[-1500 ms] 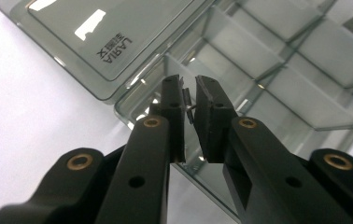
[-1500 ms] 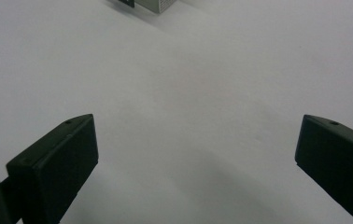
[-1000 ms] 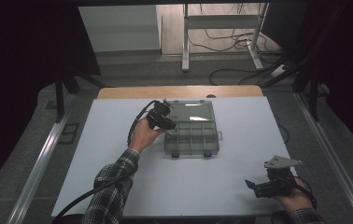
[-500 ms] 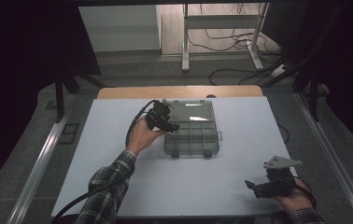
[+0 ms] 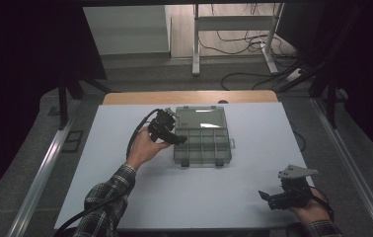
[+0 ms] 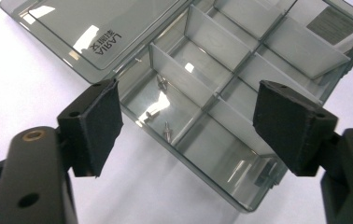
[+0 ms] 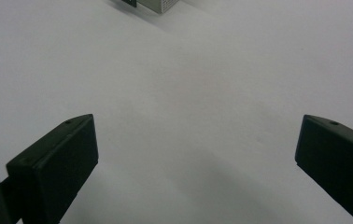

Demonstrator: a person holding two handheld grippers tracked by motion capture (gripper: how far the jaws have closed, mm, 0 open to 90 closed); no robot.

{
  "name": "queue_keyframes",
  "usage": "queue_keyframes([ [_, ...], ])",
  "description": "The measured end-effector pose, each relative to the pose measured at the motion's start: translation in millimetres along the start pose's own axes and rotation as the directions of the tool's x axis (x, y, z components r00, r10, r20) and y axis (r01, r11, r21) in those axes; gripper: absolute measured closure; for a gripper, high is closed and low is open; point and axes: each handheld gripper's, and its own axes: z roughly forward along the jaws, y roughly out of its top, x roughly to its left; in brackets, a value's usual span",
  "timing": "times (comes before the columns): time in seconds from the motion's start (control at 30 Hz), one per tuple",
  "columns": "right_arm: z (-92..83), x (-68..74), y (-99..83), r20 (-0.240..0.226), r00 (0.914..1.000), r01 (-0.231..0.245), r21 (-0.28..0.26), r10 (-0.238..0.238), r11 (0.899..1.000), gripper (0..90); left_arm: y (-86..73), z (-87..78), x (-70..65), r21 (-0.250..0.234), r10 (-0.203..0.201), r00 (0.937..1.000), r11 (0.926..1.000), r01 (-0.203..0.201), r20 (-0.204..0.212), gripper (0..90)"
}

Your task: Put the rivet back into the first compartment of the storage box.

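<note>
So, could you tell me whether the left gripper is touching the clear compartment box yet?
Apart. In the left gripper view, the left gripper has both pads hanging open above the compartment box, with white table visible between them and its wall.

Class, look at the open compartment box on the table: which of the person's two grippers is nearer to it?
Left. The left gripper hangs open at the compartment box's left edge; the right gripper sits open at the table's near right corner, well apart.

Your right gripper (image 7: 195, 163) hangs over the bare white table (image 7: 202, 84), its 2 jaws spread wide, a box corner (image 7: 158, 4) far ahead.
</note>
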Motion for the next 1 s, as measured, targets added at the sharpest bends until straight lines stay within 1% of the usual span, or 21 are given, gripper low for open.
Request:
queue_keyframes([
  [0.13, 0.1, 0.1, 0.1, 0.0, 1.0, 0.001, 0.0, -0.001, 1.0, 0.0, -4.6, -4.6, -2.3, 0.002, 0.009, 1.0, 1.0, -0.009, 0.001, 20.3],
  [0.4, 0.1, 0.1, 0.2, 0.0, 1.0, 0.0, -0.001, 0.0, 1.0, 0.0, -13.1, -16.4, -9.0, -0.029, 0.018, 0.9998, 0.9994, -0.017, 0.013, 16.0],
  [0.57, 0.2, 0.3, 0.3, 0.0, 1.0, 0.001, 0.0, -0.001, 1.0, 0.0, -19.1, -21.9, -12.4, -0.052, 0.007, 0.9995, 0.9986, -0.005, 0.031, 10.9],
  [0.67, 0.2, 0.2, 0.2, 0.001, 1.0, 0.0, 0.0, 0.0, 1.0, 0.0, -23.9, -25.0, -13.5, -0.065, -0.011, 0.9997, 0.9978, 0.012, 0.021, 7.6],
  [0.73, 0.2, 0.3, 0.2, 0.001, 1.0, 0.001, 0.001, -0.001, 1.0, 0.0, -27.8, -26.1, -14.1, -0.065, -0.016, 0.9996, 0.9977, 0.017, 0.025, 7.1],
  [0.8, 0.2, 0.4, 0.2, 0.001, 1.0, 0.002, 0.001, -0.002, 1.0, 0.0, -32.2, -26.6, -15.3, -0.056, -0.013, 0.9997, 0.9983, 0.014, 0.021, 5.9],
  [0.87, 0.3, 0.4, 0.2, 0.002, 1.0, 0.002, 0.002, -0.002, 1.0, 0.0, -36.8, -27.0, -16.4, -0.049, -0.008, 0.9996, 0.9987, 0.01, 0.026, 5.4],
  [1.0, 0.5, 0.7, 0.4, 0.002, 1.0, 0.002, 0.003, -0.002, 1.0, 0.0, -45.4, -29.2, -17.8, -0.057, -0.011, 0.9994, 0.9983, 0.013, 0.032, 4.2],
])
